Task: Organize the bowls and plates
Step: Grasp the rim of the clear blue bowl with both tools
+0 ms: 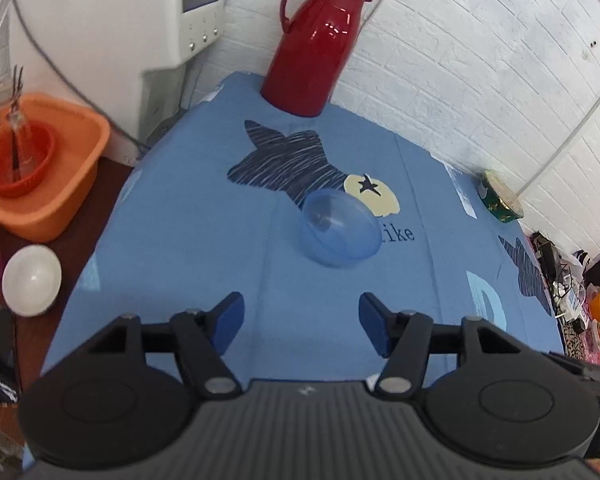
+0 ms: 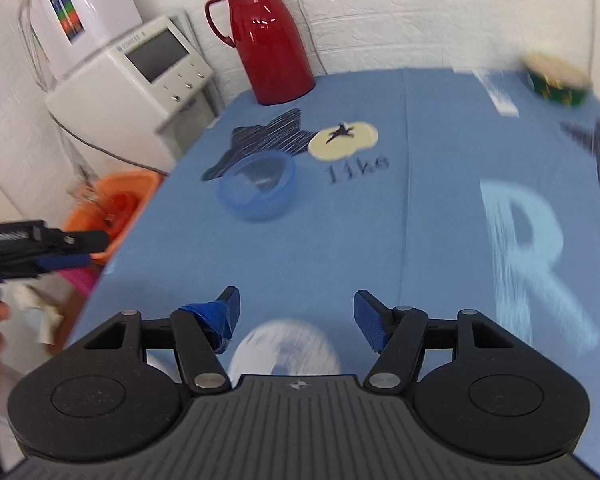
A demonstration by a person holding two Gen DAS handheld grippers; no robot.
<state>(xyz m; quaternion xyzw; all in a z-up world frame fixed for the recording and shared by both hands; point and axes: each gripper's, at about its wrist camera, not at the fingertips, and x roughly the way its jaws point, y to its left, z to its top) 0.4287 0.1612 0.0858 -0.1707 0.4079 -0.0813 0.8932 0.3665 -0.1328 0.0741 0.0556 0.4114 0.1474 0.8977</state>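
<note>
A translucent blue plastic bowl (image 1: 341, 234) sits mid-desk on the blue printed cloth (image 1: 188, 240) (white brick wall behind); both grippers (image 1: 301, 322) (image 2: 296, 316) hover with jaws released, empty.

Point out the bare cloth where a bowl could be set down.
Free: the cloth between the left gripper and the blue bowl, and left of that bowl. Crowded: far edge by the red jug and the green tin.

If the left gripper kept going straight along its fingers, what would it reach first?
Most likely the translucent blue bowl, which sits on the blue tablecloth slightly right of the open left gripper. Only bare cloth lies before it; depth is uncertain.
</note>
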